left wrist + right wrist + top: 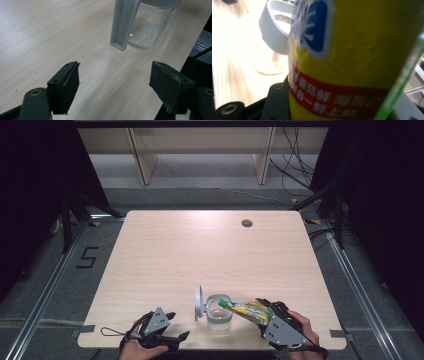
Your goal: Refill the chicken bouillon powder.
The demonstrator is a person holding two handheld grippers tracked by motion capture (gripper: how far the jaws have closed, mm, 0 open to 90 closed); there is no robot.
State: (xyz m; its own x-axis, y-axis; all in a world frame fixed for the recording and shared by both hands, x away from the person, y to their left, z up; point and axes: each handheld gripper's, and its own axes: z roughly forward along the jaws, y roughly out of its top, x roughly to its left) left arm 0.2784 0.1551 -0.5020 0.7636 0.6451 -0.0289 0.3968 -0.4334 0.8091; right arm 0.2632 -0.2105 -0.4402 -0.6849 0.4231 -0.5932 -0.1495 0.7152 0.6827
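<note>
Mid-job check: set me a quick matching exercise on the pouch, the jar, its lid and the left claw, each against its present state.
Things:
1. yellow pouch
2. glass jar
3. grey lid
4. left claw

States:
a. flipped open, standing up at the jar's side
b. jaws apart over bare table, nothing between them
c. gripped in the right claw, green tip over the jar's mouth
d. upright on the table near the front edge

Pairs: 1-c, 2-d, 3-a, 4-b
</note>
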